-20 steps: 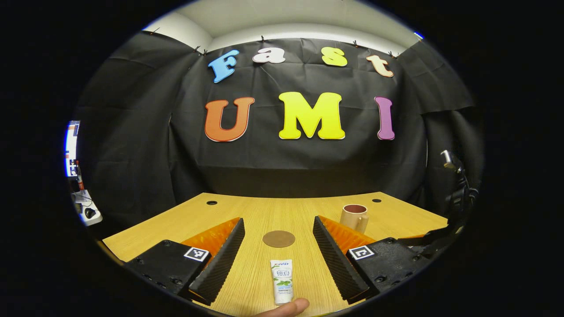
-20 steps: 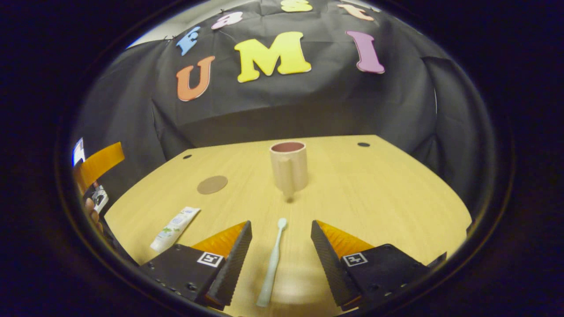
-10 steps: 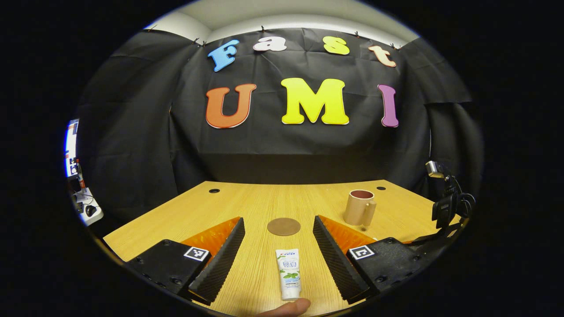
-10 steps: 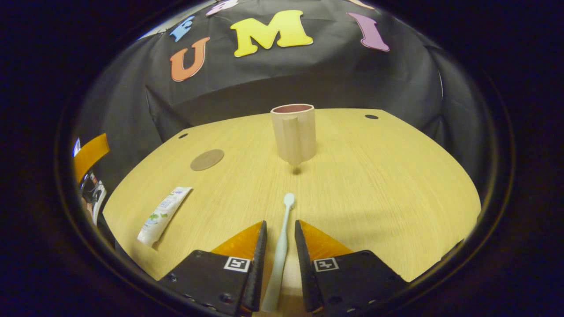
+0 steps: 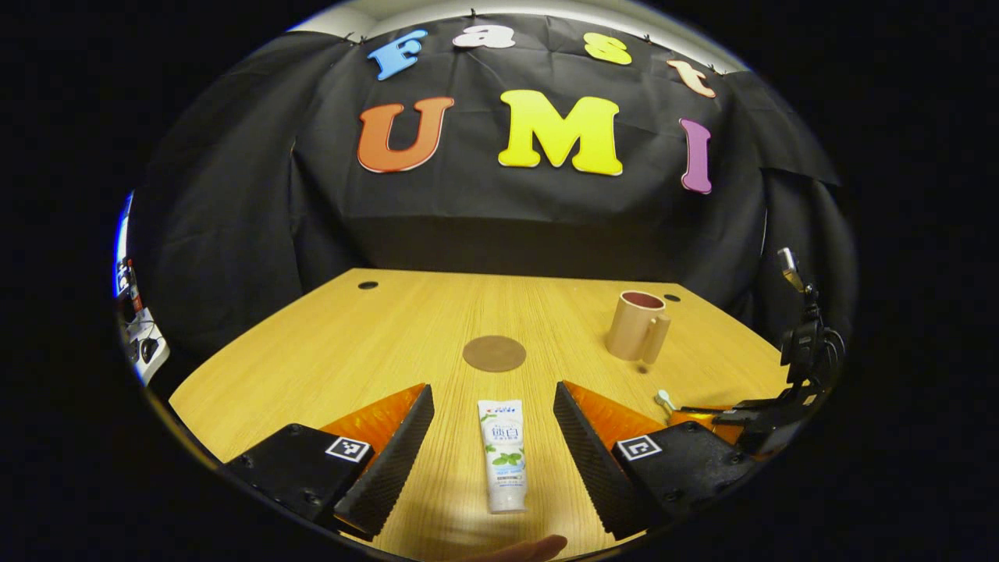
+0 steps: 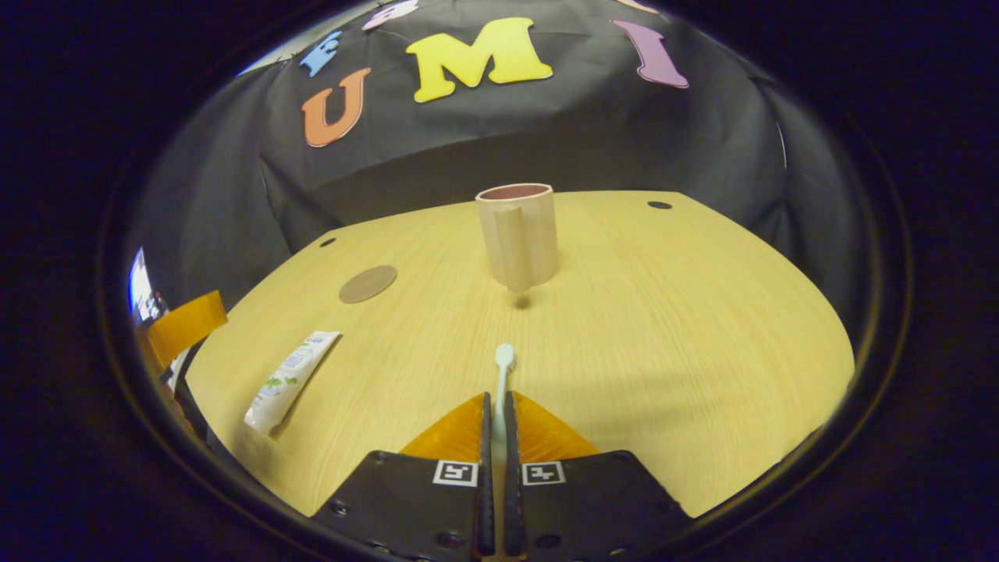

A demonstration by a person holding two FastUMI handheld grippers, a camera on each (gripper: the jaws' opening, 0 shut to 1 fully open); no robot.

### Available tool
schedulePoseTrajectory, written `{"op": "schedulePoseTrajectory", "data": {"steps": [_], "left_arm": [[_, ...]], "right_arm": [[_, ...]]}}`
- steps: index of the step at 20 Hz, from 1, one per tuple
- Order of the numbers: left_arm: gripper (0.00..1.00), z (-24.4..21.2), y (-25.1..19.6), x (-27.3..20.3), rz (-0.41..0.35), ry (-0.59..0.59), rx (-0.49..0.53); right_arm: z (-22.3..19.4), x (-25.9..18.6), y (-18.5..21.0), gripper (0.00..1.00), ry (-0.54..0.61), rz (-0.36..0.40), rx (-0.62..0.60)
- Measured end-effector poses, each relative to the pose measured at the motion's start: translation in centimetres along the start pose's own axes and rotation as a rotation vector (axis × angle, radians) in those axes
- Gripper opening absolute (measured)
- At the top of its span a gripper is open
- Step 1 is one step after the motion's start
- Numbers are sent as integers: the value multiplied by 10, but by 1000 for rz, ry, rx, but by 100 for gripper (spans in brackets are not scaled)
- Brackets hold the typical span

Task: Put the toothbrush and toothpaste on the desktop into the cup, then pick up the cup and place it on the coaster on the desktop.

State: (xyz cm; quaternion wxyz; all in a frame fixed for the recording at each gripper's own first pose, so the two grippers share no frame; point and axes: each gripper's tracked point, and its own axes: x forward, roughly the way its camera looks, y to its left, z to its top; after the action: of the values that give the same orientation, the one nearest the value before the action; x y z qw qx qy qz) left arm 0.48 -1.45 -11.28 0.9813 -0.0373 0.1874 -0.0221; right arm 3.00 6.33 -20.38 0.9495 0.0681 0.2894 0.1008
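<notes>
Wooden desktop (image 5: pixel 375 336), black cloth wall (image 5: pixel 234 195)

Recording booth, black cloth wall (image 5: pixel 499 218), desktop (image 5: pixel 390 328)

Print on the toothpaste (image 5: pixel 502 455) near the desktop (image 5: pixel 390 328) front edge: too small to read. Square coded markers on each gripper body, no legible text.
</notes>
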Motion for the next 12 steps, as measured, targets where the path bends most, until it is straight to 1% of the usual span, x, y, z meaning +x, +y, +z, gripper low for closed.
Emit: {"op": "schedulePoseTrajectory", "data": {"steps": [1,5,8,12], "left_arm": [[98,-11,-1,2,-3,42,-3],[97,-36,-11,4,-43,158,-21],[92,-46,-10,3,-50,194,4],[91,-56,-12,7,-51,236,13]], "right_arm": [[-1,-1,2,2,1,11,-2],[1,-7,7,2,-26,43,-13],[9,-16,8,1,-67,55,-14],[19,-27,8,1,-110,61,-22]]}}
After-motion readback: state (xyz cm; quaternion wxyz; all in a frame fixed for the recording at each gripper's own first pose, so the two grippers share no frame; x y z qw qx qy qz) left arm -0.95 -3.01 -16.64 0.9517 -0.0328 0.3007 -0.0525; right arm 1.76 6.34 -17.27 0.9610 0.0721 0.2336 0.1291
